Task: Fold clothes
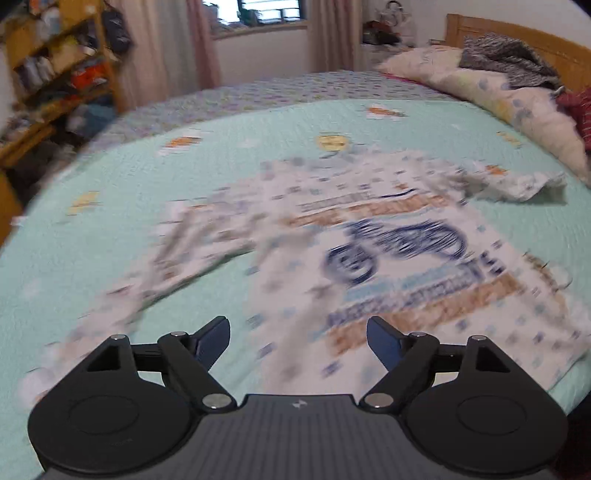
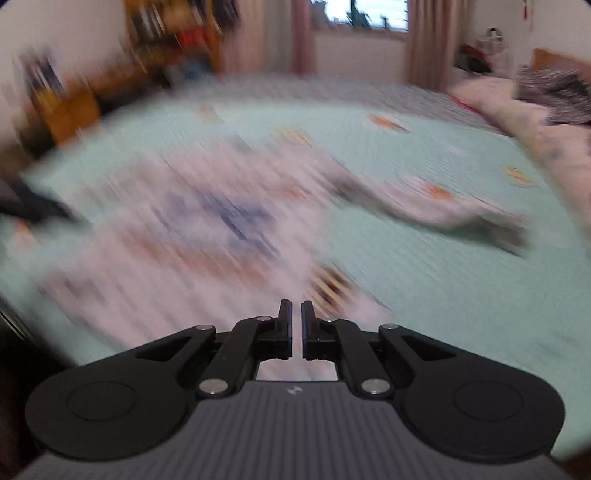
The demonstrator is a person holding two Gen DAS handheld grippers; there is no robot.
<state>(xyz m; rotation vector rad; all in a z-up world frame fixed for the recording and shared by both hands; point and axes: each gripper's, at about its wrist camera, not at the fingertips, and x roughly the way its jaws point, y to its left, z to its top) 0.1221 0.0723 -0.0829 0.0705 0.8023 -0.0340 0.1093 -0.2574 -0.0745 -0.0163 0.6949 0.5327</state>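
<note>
One white long-sleeved shirt with blue and orange print lies spread flat on the mint-green bed cover; its writing is too blurry to read. Above the shirt's near hem, the left gripper stands wide, holding nothing. The right gripper is nearly closed and empty. Beyond the shirt are a flowery pillow, a wooden shelf and a curtained window.

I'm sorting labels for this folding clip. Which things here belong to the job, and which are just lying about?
Job:
- white long-sleeved printed shirt, spread on the mint green quilted bedspread
- left hand-held gripper, open
- right hand-held gripper, shut, empty

Lying about:
- pale floral pillow
- grey patterned garment
- wooden cluttered shelf
</note>
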